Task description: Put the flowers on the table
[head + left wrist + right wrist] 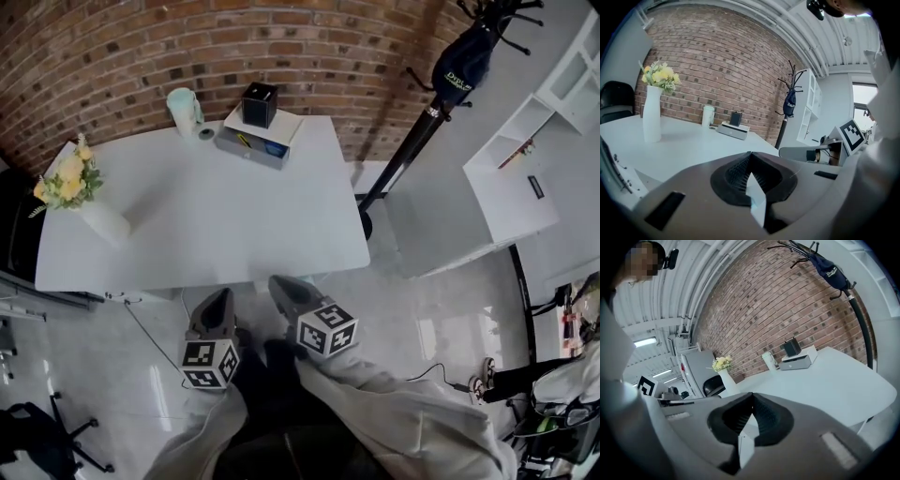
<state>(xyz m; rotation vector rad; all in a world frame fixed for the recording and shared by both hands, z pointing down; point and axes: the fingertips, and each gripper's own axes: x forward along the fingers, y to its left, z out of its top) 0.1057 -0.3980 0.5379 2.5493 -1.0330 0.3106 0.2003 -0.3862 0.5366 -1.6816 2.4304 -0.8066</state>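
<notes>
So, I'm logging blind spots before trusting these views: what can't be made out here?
- Head view: print on the dark blue bag hanging on the coat stand, too small.
- Head view: black chair, cut off by the left edge.
- Both gripper views: what the black cube on the grey box is, too small.

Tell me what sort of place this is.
Likely an office or studio: a white table against a brick wall, a coat stand, and white shelving.
</notes>
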